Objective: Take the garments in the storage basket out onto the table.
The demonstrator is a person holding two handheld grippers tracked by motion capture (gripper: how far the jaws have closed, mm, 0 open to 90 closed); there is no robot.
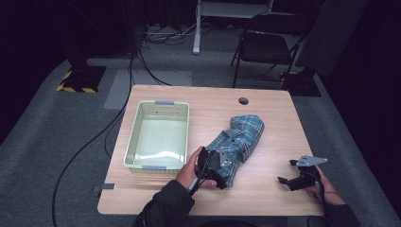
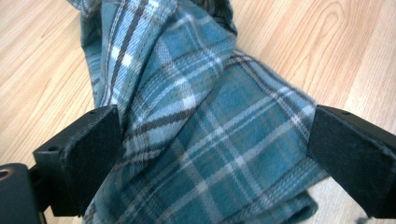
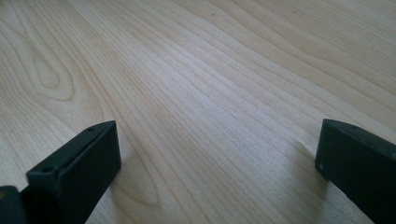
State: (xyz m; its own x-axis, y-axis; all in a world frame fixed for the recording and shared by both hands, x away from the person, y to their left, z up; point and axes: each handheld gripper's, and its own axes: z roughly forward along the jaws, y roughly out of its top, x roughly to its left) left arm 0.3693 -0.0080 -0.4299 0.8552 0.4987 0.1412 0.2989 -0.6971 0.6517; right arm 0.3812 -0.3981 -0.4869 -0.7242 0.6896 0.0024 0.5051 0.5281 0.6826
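**Plaid cloth bracketed by left gripper**

The wooden table [image 1: 274,123] is seen under both grippers. A pale basket [image 1: 158,135] lies left of the left gripper [image 2: 212,154], whose wide-spread jaws flank the blue plaid cloth [image 2: 205,140], unclamped. The right gripper [image 3: 217,163] is held low, jaws wide apart, holding nothing.

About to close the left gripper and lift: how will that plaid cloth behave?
The cloth lies bunched in soft folds between the left gripper's open jaws, so it will probably hang limp and trail. Its woven surface looks unlikely to slip. Lying loose on the table, it likely drags rather than slides whole.
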